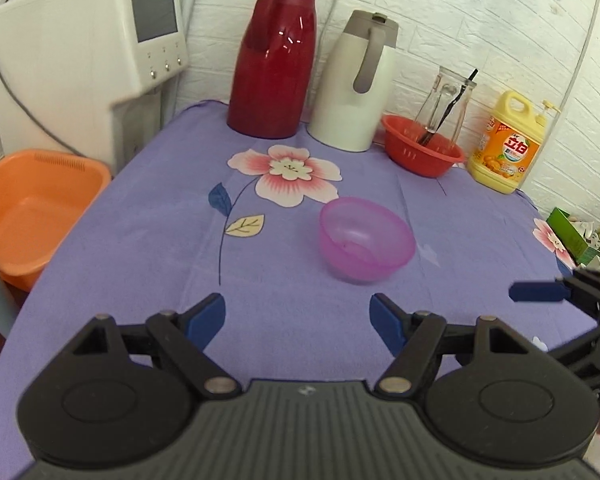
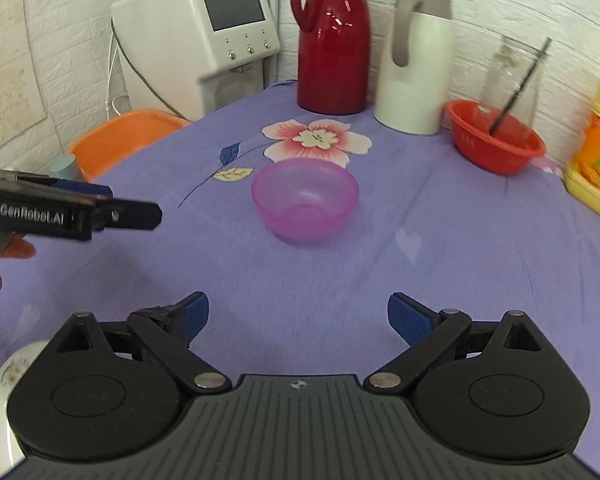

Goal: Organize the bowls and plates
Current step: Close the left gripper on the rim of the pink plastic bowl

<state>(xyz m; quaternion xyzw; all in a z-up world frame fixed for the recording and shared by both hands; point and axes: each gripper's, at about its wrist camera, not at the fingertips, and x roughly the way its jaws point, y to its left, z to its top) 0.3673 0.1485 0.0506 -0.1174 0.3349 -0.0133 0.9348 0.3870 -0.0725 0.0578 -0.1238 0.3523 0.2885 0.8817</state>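
A translucent pink plastic bowl (image 1: 367, 239) stands upright on the lilac flower-printed tablecloth (image 1: 148, 248), ahead of both tools and touching neither. The left gripper (image 1: 298, 318) hovers above the cloth with its blue-padded fingers spread wide and nothing between them; the bowl lies just beyond its tips, slightly to the right. The right gripper (image 2: 298, 316) is likewise spread wide and empty, with the bowl (image 2: 305, 200) farther ahead, near centre. The bowl's wall is smooth, thin and rounded, and the cloth shows through it. Along the white brick-textured wall stand a glossy red thermos jug (image 1: 274, 54), a matte white jug with a grey handle (image 1: 354, 82), and a perforated red plastic basket (image 1: 422, 148) holding a clear glass jar (image 1: 446, 104).
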